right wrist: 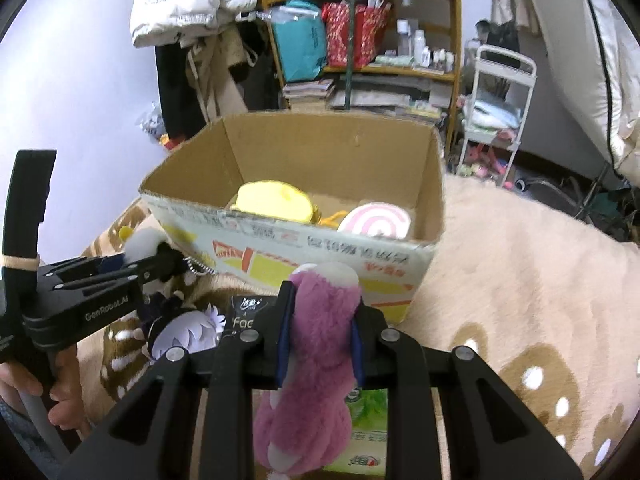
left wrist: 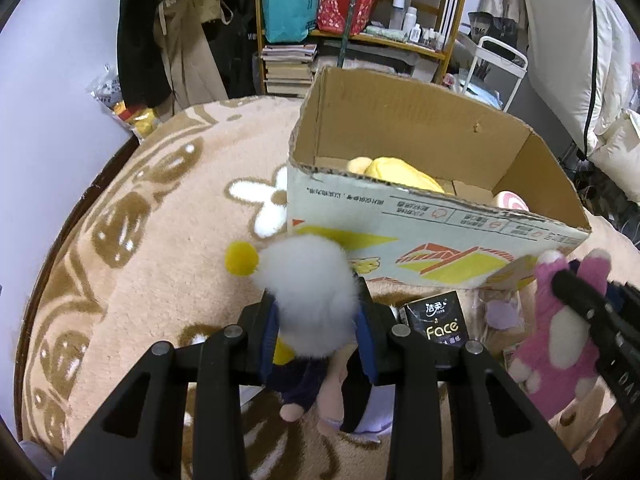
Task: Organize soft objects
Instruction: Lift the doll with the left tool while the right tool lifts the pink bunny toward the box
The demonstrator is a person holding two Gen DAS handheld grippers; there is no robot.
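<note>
Left wrist view: the left hand-held gripper [left wrist: 316,316] is clamped on a white-haired doll [left wrist: 308,292] with a yellow pompom; the fluffy head is pinched between the pads so that the limp body hangs free below. The cardboard box [left wrist: 400,216] is seen just ahead on the fleece blanket [left wrist: 160,240], open-topped, evidently as the collecting place; a yellow plush [left wrist: 396,172] already lies inside. A black tissue pack [left wrist: 436,316] rests on the blanket near the box.

Right wrist view: the right hand-held gripper [right wrist: 320,336] is closed around the middle of a pink plush bear [right wrist: 316,360], which is squeezed narrow at the waist and dangles head-up. A pink-swirl cushion [right wrist: 376,220] lies in the box beside the yellow plush. A purple-haired doll [right wrist: 188,332] remains on the blanket, not yet gathered. Both toys appear held for transfer over the near wall.
</note>
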